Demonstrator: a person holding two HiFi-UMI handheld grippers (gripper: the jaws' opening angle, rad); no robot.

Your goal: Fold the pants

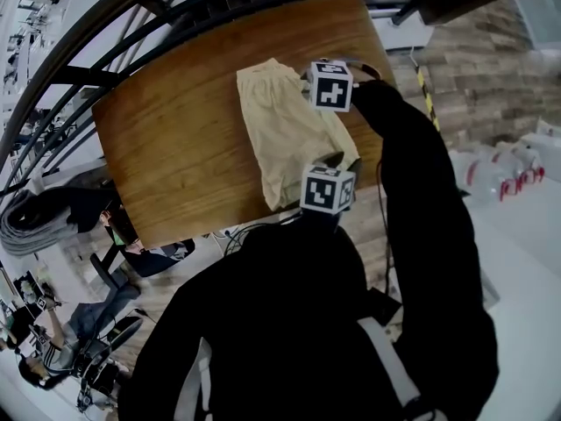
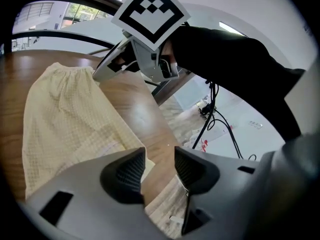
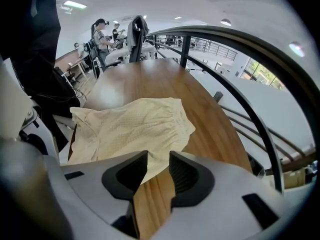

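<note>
Item: cream pants (image 1: 285, 134), spread on wooden table (image 1: 175, 139); we hold left gripper (image 2: 159, 166) at the leg end, jaws parted, unclamped; right gripper (image 3: 158, 166) near the waistband edge, jaws likewise apart, gripping nothing.

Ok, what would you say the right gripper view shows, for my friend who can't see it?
Pale yellow pants lie on a brown wooden table, with the right claw open over their near edge, not pinching them. A curved dark railing runs along the table's right side.
</note>
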